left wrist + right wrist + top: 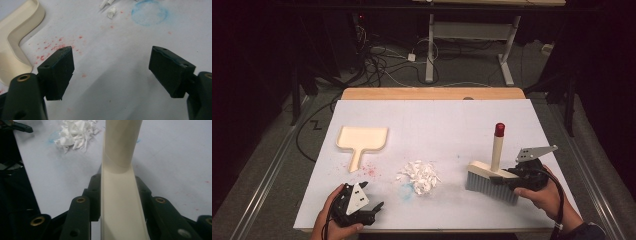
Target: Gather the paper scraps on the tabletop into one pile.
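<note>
I'm gripping the brush [492,180] with my right tongs [523,176], jaws clamped on either side of its cream back; its bristles are resting on the bench [437,120] and its red-tipped handle is standing upright. I'm holding my left tongs [371,200] with jaws spread wide and nothing between them, hovering near the front left edge. The pile of white scraps [419,176] is lying between both tongs, and the cream dustpan [361,140] is sitting beyond the left tongs.
</note>
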